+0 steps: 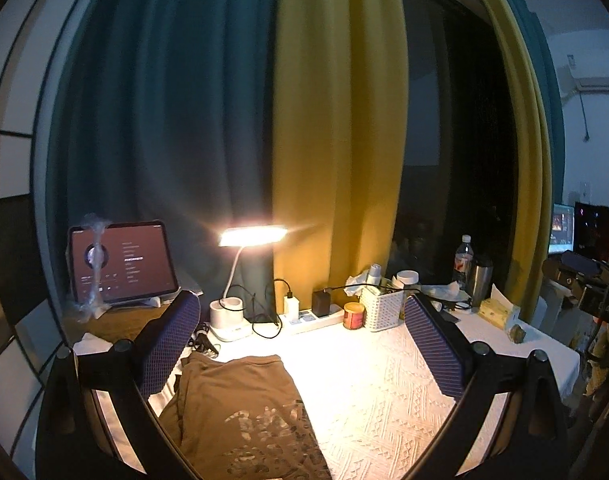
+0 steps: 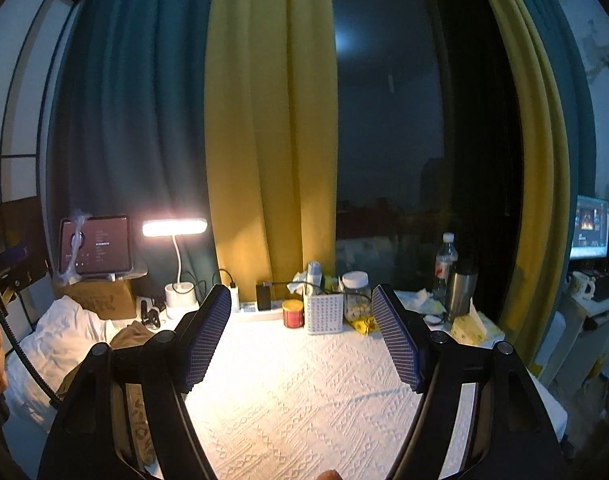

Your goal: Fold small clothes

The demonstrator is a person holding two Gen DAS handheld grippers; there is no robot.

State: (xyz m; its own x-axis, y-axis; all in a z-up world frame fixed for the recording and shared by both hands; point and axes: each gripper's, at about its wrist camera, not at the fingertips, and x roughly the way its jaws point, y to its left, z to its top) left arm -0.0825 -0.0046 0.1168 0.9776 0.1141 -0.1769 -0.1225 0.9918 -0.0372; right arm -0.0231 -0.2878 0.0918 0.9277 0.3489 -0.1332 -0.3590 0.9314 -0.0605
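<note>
Two padded fingers of the left gripper stand wide apart in the left wrist view, released and holding nothing, hanging above a table covered with a white textured tablecloth. A brown T-shirt with a pale printed pattern lies flat on the cloth, low between the fingers and nearer the left one. Behind it a lit desk lamp stands on a white base, with a white power strip carrying plugged chargers, a red tin and a white perforated basket just to its right. A tablet leans on a stand at the far left. From the right wrist view, the right gripper is likewise spread open and empty over bare tablecloth. The brown T-shirt shows only partly, off to the left behind the left finger, beside rumpled white bedding. A glass jar, a water bottle and a steel flask stand along the back edge before yellow and teal curtains.
</note>
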